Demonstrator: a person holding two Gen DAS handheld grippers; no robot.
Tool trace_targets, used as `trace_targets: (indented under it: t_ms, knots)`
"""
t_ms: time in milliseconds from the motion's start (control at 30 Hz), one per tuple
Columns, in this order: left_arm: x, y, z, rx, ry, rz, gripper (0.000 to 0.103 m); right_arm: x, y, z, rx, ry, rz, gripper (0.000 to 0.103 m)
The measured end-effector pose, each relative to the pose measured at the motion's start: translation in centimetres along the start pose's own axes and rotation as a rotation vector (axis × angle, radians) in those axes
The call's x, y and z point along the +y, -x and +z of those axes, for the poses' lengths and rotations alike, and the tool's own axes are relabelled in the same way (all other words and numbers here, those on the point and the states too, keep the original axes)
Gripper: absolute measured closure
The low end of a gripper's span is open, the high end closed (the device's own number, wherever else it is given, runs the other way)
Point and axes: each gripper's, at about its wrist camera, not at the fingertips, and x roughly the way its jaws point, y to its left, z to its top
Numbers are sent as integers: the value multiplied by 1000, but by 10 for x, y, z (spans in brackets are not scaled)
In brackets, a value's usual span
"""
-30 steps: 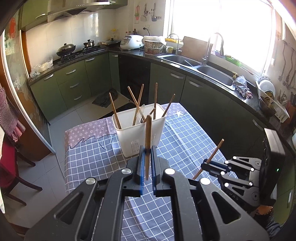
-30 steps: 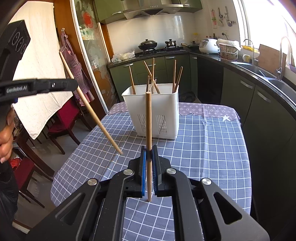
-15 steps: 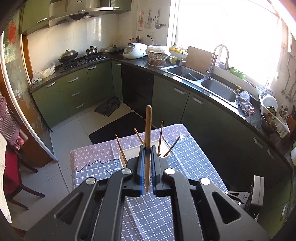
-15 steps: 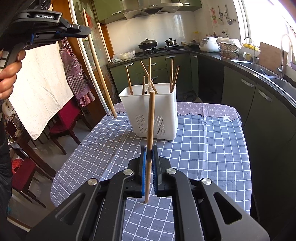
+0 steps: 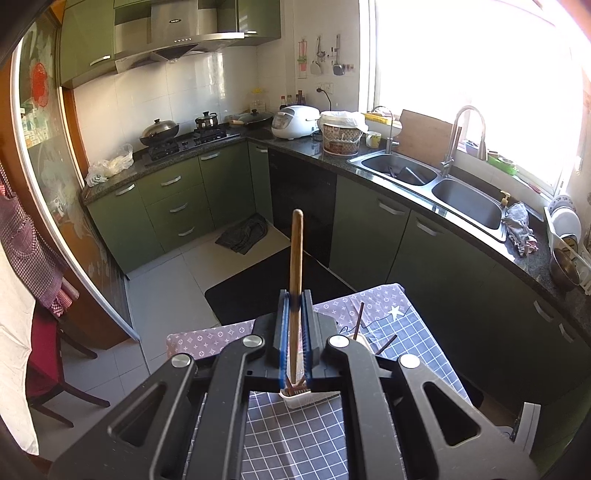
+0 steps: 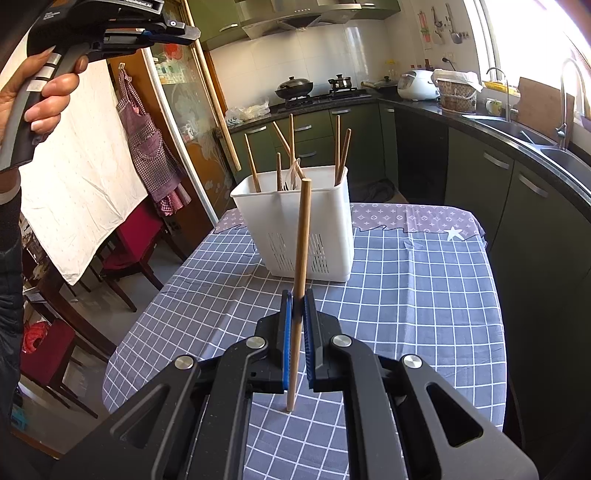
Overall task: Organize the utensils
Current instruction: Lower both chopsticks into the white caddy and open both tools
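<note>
In a green-cabinet kitchen, both grippers were clamped on chopsticks above a table (image 6: 406,314) laid w/ a blue-and-white check cloth.

The R gripper (image 6: 295,299) had its blue pads narrowed tight on a pale chopstick (image 6: 301,258), held near upright, its lower end just above the cloth, its top end in front of the white holder (image 6: 295,229). The holder stood on the table's far half, w/ slotted walls and abt six chopsticks (image 6: 340,147) leaning inside at mixed angles.

In the R view, the L gripper (image 6: 184,33) was up at top left, gripped by a hand (image 6: 40,88), and pinched a long chopstick (image 6: 218,99) that slanted down toward the holder, its tip above and left of the rim. White lettering on that gripper's body was too cut off to read.

In the L view, the L gripper (image 5: 294,306) had its jaws closed on the same stick, pointing up; the holder showed partly beneath it. A small brand plate on the range hood (image 5: 173,37) was too small to read.
</note>
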Motion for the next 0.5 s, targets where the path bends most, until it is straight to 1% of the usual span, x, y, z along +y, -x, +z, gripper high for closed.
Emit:
trace_targets:
  t_ms: [167, 333, 367, 433, 467, 500]
  knots:
    - [6, -35, -9, 60, 19, -7, 97, -2, 0, 0, 1, -3, 1, 96]
    - [7, -72, -32, 132, 17, -16, 97, -2, -2, 2, 4, -3, 8, 96]
    - [7, -78, -38, 147, 17, -21, 95, -1, -2, 4, 4, 0, 7, 96]
    - [7, -85, -50, 168, 16, -41, 79, -1, -1, 9, -1, 4, 6, 96]
    - [6, -86, -55, 167, 16, -47, 69, -1, 0, 12, -5, 5, 7, 96]
    - [5, -85, -60, 157, 13, -45, 69, -1, 2, 16, -11, 6, 12, 96]
